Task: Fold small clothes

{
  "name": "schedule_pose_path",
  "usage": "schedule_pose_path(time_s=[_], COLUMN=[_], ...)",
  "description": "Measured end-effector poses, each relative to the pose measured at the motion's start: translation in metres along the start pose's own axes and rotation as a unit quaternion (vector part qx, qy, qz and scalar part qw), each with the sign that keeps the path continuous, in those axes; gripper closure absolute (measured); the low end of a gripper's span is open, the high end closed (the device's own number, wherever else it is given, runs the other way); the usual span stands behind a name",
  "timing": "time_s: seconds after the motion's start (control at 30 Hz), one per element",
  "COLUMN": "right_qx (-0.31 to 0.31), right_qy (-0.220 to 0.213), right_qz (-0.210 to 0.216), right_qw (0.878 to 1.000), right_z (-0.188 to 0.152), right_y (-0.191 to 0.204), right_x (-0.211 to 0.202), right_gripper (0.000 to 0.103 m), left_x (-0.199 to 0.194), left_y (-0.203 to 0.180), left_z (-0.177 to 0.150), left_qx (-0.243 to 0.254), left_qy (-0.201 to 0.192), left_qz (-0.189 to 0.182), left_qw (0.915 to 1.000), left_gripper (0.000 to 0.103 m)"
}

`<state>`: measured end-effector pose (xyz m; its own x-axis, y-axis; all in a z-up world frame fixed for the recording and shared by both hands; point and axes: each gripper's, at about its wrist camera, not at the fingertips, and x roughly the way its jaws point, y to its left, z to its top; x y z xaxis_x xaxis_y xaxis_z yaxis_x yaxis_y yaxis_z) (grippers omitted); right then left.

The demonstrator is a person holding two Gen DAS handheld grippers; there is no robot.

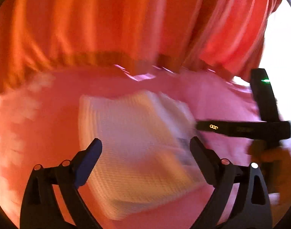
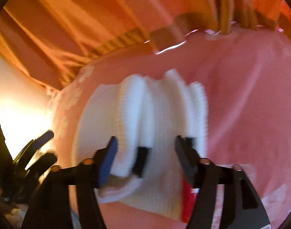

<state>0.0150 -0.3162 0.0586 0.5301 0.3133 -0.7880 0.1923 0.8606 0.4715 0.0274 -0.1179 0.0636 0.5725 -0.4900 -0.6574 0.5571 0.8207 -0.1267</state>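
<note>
step in hand: release after a fold, by my reading; the white waffle-knit garment lies in a compact folded rectangle on the pink spread, and neither gripper has hold of it.
left gripper: fingers spread wide, one on either side of the garment's near half, nothing clamped between them.
right gripper: fingers well apart over the garment; the cloth shows between them, but the pads do not press on it. Motion blur doubles the cloth's far edge.
garment's place: in the middle of the pink spread, its far edge short of the orange pleated drape.
next move: probably a check of the fold, then either another fold across the garment or a lift to carry it off; each calls for the fingers to close on a clean edge, both layers together.
edges: the left and near edges of the garment read straight; a red tag shows at its near right corner.
open room: bare spread left, right and beyond the garment; bright floor past the spread's left edge.
</note>
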Motion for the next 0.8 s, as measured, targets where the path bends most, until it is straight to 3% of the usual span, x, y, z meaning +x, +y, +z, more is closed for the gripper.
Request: schedule_pose_path(time_s=[0.07, 0.23, 0.27, 0.3, 0.37, 0.5, 0.57, 0.63, 0.7, 0.8], right_qx=[0.001, -0.003, -0.001, -0.001, -0.018, -0.041, -0.058, -0.053, -0.033, -0.007], right_qy=[0.021, 0.06, 0.063, 0.058, 0.022, -0.049, -0.065, -0.039, 0.033, 0.031], right_qz=[0.004, -0.022, -0.019, -0.003, 0.007, 0.047, 0.008, -0.074, -0.127, -0.088], right_qw=[1.0, 0.998, 0.998, 0.998, 1.0, 0.997, 0.996, 0.995, 0.991, 0.996], right_z=[-0.001, 0.0, -0.001, -0.001, 0.005, 0.018, 0.015, 0.005, -0.008, -0.005], right_y=[0.011, 0.023, 0.024, 0.028, 0.041, 0.056, 0.049, 0.023, -0.011, -0.023], right_x=[0.019, 0.064, 0.07, 0.073, 0.056, -0.004, -0.018, -0.004, 0.033, 0.03], right_gripper=[0.038, 0.04, 0.066, 0.078, 0.083, 0.084, 0.084, 0.084, 0.083, 0.08], left_x=[0.003, 0.003, 0.001, 0.001, 0.001, -0.002, -0.001, 0.004, 0.013, 0.025], left_y=[0.015, 0.044, 0.046, 0.05, 0.051, 0.057, 0.057, 0.054, 0.047, 0.04], left_z=[-0.004, -0.005, -0.007, -0.007, -0.005, -0.003, -0.003, -0.004, -0.008, -0.015], left_qx=[-0.006, -0.055, -0.058, -0.059, -0.06, -0.077, -0.08, -0.074, -0.064, -0.054], left_qy=[0.0, 0.026, 0.026, 0.025, 0.022, 0.018, 0.022, 0.029, 0.043, 0.064], left_qz=[0.043, 0.016, 0.016, 0.015, 0.025, 0.01, 0.002, 0.005, 0.016, 0.021], left_qw=[0.999, 0.998, 0.9979, 0.9978, 0.9977, 0.9968, 0.9965, 0.9968, 0.9969, 0.9963], left_gripper=[0.012, 0.012, 0.012, 0.012, 0.012, 0.012, 0.012, 0.012, 0.012, 0.012])
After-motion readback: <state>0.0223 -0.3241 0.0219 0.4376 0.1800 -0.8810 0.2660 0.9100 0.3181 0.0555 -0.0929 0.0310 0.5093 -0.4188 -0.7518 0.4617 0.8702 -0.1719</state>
